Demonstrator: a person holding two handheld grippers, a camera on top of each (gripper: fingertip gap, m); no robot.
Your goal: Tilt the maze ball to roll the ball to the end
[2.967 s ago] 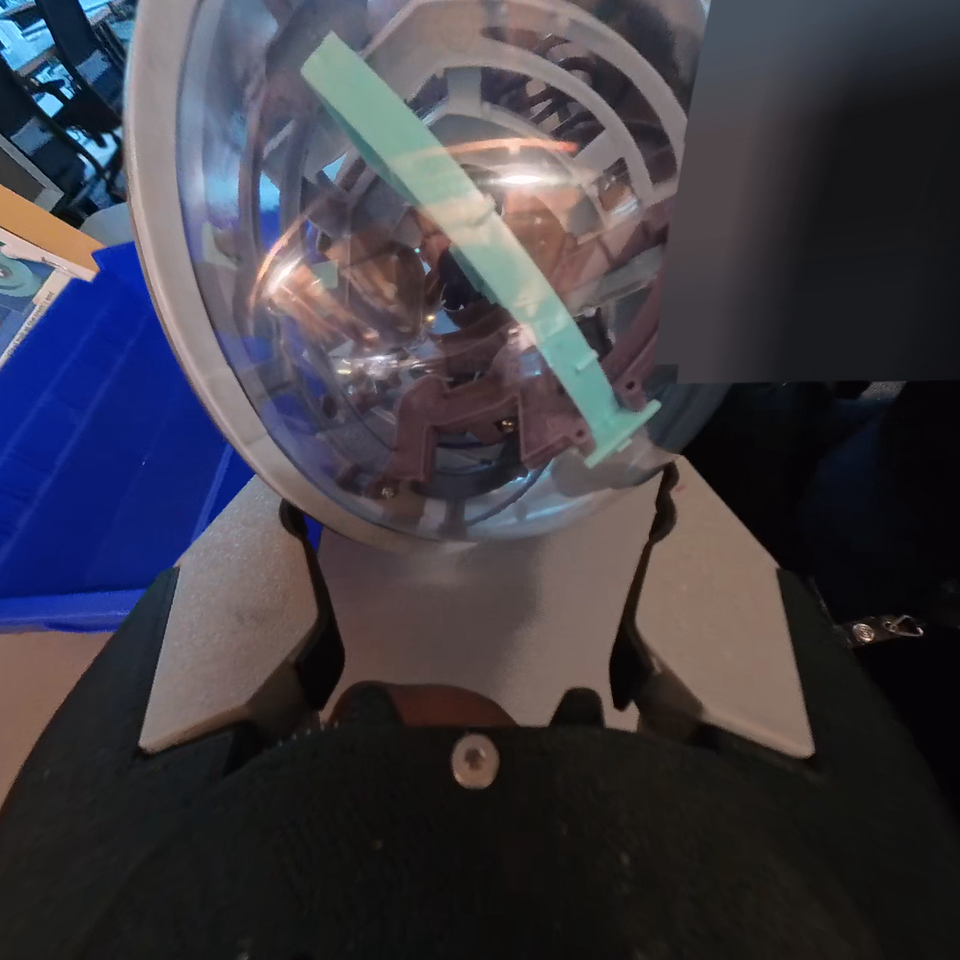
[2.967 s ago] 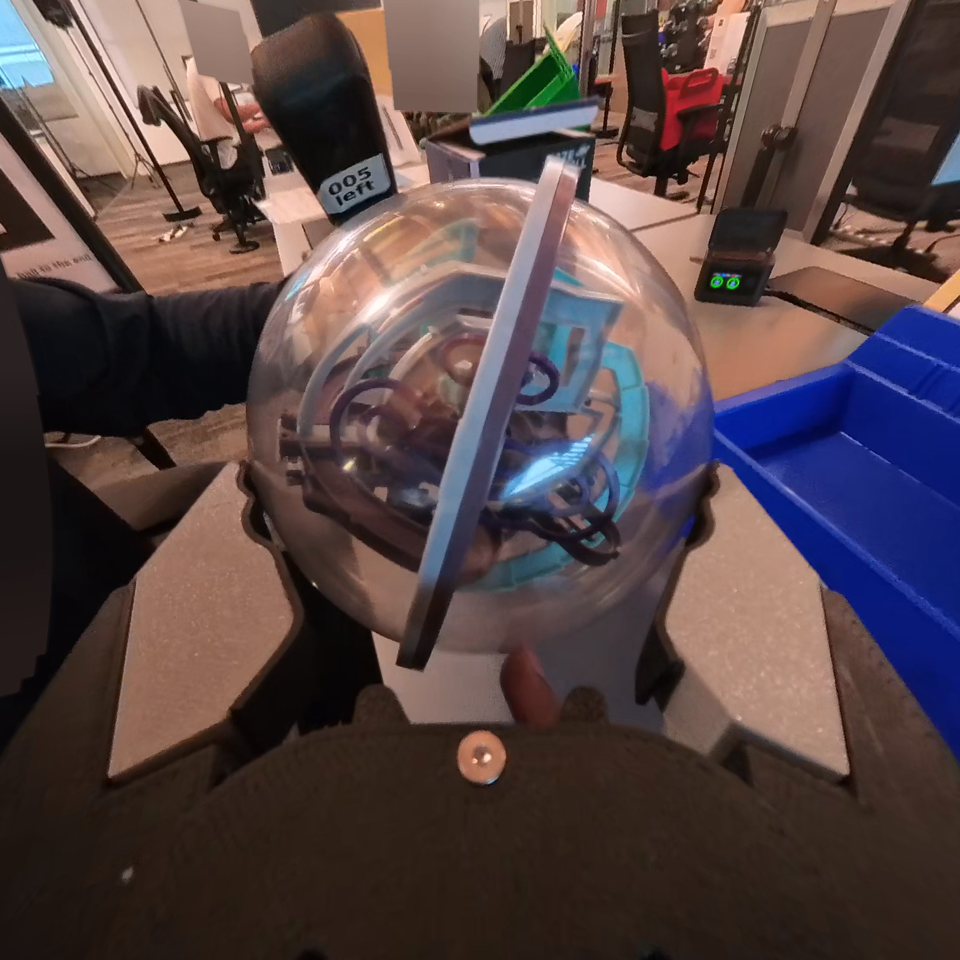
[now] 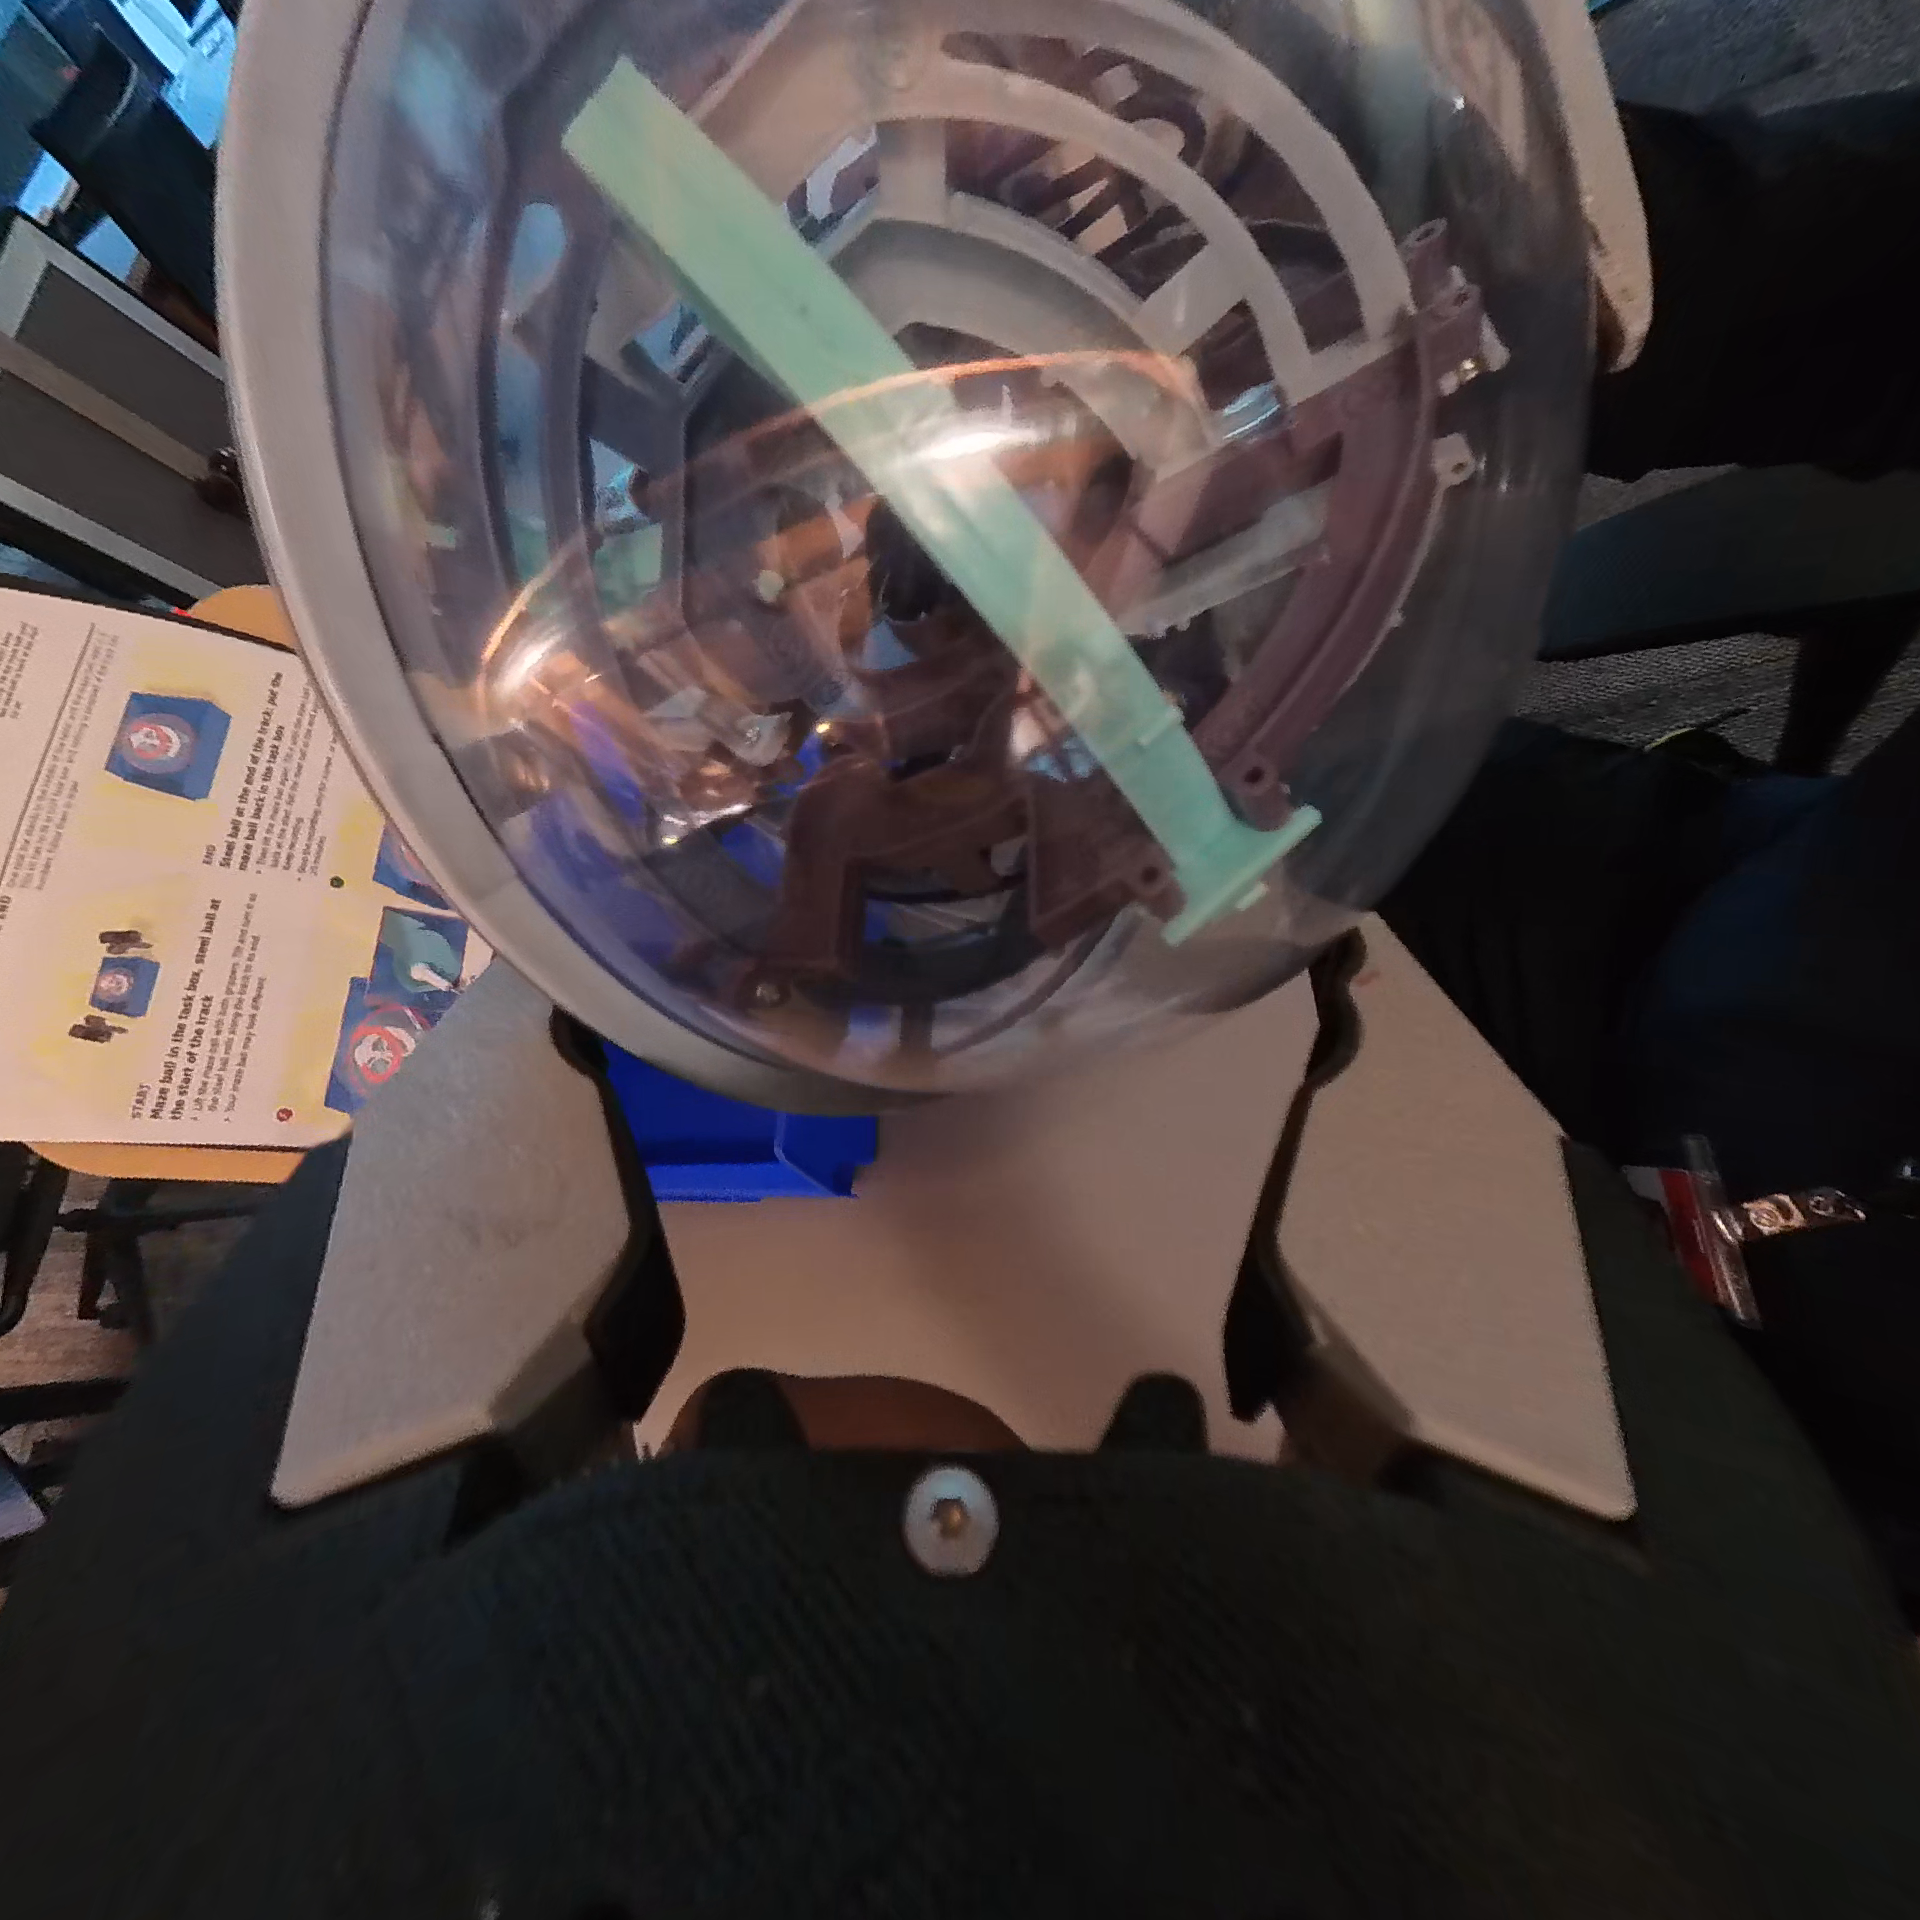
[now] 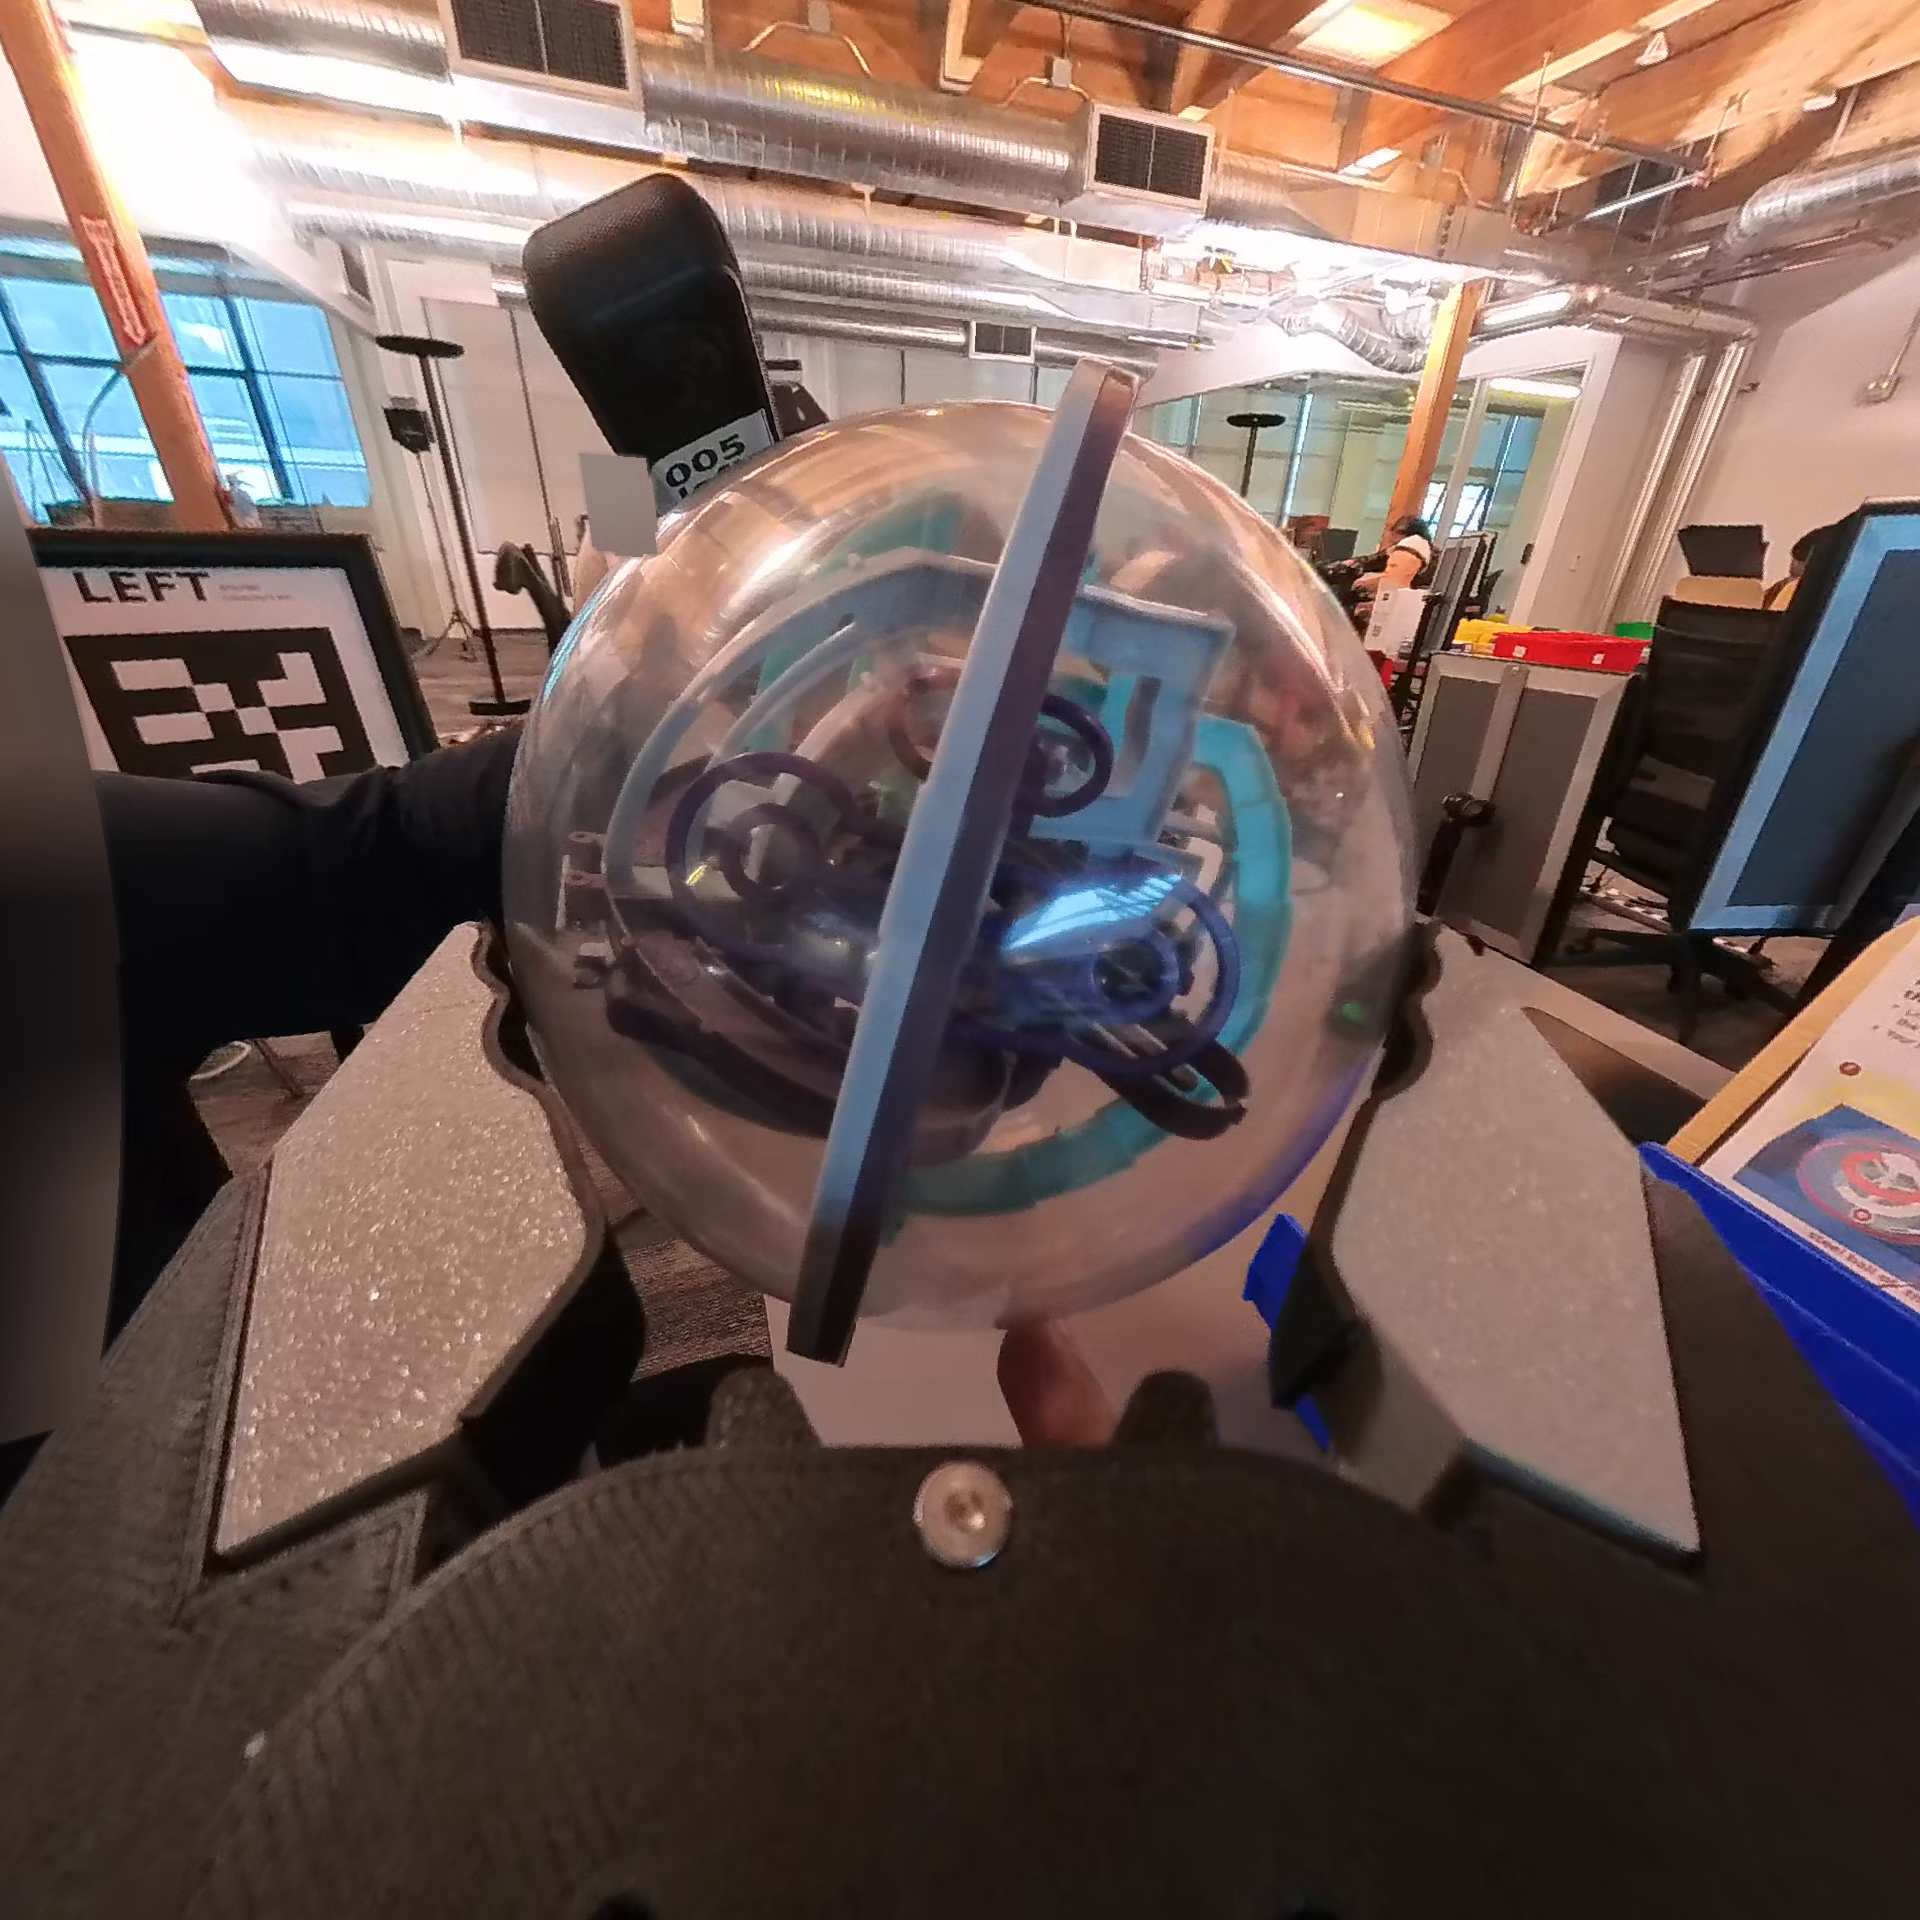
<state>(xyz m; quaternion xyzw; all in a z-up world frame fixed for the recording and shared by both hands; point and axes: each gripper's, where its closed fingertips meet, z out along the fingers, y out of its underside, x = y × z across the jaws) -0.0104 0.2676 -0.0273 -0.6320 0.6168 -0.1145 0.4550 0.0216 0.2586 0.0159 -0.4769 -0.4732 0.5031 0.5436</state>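
left wrist view: the clear maze ball (image 3: 914, 499) fills the upper frame, held up off the worktop (image 3: 1039, 1184) between the left gripper (image 3: 951, 997)'s grey fingers (image 3: 457, 1226), which are spread wide with their black inner edges touching the sphere's lower curve on both sides. only here do a mint-green track strip (image 3: 894, 499) slanting across the dome, grey curved ribs and brown track pieces show. the grey equator ring (image 3: 312, 582) runs down the left side. below it lie a blue bin (image 3: 748, 1132) and, to the left, a printed instruction sheet (image 3: 156, 883). the steel ball inside cannot be made out.

right wrist view: the same maze ball (image 4: 956, 883) sits between the right gripper (image 4: 961, 987)'s fingers (image 4: 405, 1195), also opened wide and pressing the sphere at its left and right flanks. the ring (image 4: 966, 831) here is seen edge-on, tilted, its top leaning right. purple loops (image 4: 769, 831) and a teal curved track (image 4: 1226, 831) show only from this side. the left gripper's black body (image 4: 655, 322) rises behind the ball's top left, and a dark sleeve (image 4: 301, 873) reaches in from the left. a framed marker board (image 4: 229, 665) stands behind; the blue bin (image 4: 1829, 1340) and the instruction sheet (image 4: 1860, 1153) are at lower right.
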